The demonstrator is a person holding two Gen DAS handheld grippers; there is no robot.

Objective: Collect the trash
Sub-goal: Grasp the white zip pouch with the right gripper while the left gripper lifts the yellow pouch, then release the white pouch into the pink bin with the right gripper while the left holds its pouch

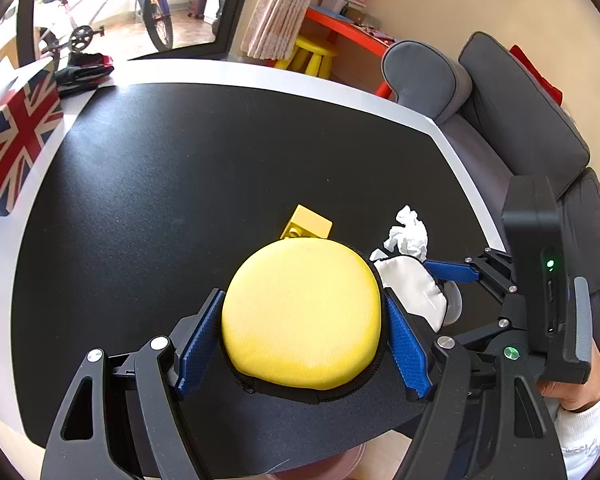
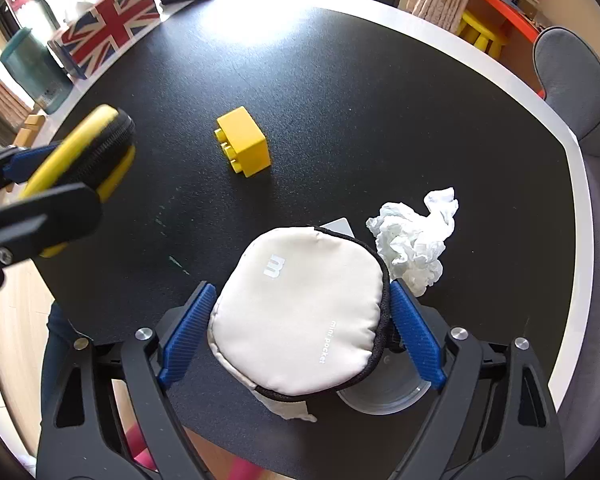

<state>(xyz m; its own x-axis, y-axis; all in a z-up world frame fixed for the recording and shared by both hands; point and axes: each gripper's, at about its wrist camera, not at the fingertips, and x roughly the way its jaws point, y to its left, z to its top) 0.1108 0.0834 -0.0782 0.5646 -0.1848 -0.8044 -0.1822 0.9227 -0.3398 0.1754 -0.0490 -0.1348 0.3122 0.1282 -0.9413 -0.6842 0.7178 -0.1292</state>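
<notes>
My left gripper (image 1: 302,334) is shut on a round yellow zip case (image 1: 300,314) and holds it over the black table mat; the case also shows in the right wrist view (image 2: 88,152). My right gripper (image 2: 302,328) is shut on a cream pouch (image 2: 300,312) marked "mini pocket", also seen in the left wrist view (image 1: 414,286). A crumpled white tissue (image 2: 414,236) lies on the mat just right of the pouch, and shows in the left wrist view (image 1: 408,234). A yellow toy brick (image 2: 244,142) lies on the mat ahead.
A Union Jack tissue box (image 1: 16,136) stands at the table's left edge, with a teal jar (image 2: 32,68) beside it. A clear round lid (image 2: 384,392) lies under the pouch. A grey sofa (image 1: 520,120) runs along the table's right side.
</notes>
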